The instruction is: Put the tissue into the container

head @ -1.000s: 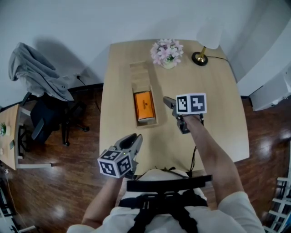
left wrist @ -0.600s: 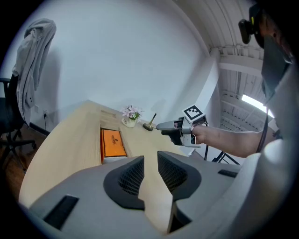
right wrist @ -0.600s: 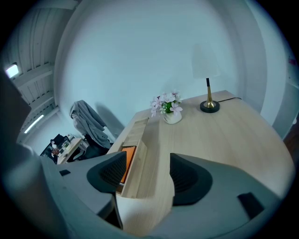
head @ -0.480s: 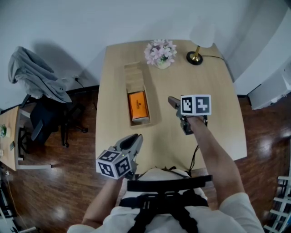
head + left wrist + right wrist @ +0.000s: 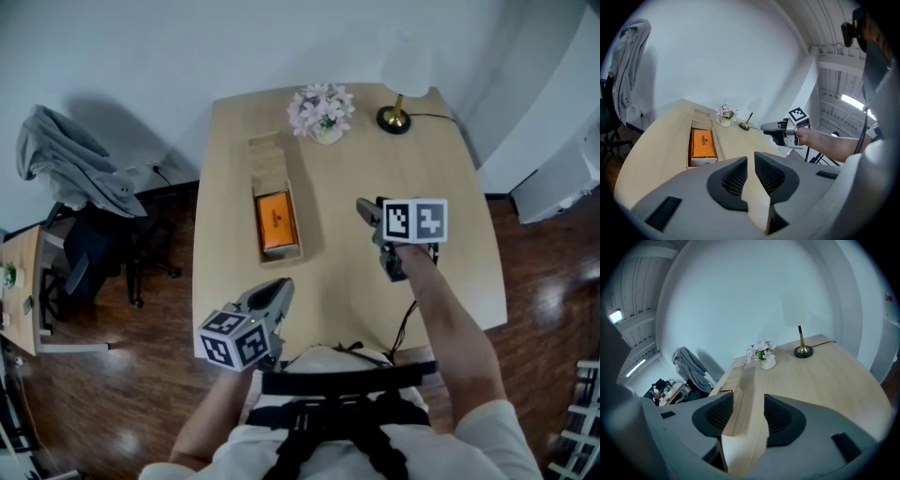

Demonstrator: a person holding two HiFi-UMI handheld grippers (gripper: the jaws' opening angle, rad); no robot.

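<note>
already the orange tissue pack (image 5: pixel 277 219) lies in the wooden container (image 5: pixel 267 161). jaws of your left gripper (image 5: pixel 279 287) and right gripper (image 5: pixel 366 208), just closing, are released, nothing between them. reaching back in could dislodge the pack.

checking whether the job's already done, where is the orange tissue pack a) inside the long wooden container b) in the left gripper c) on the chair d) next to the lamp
a: the orange tissue pack lies inside the long wooden container, filling the end nearer the person.
</note>
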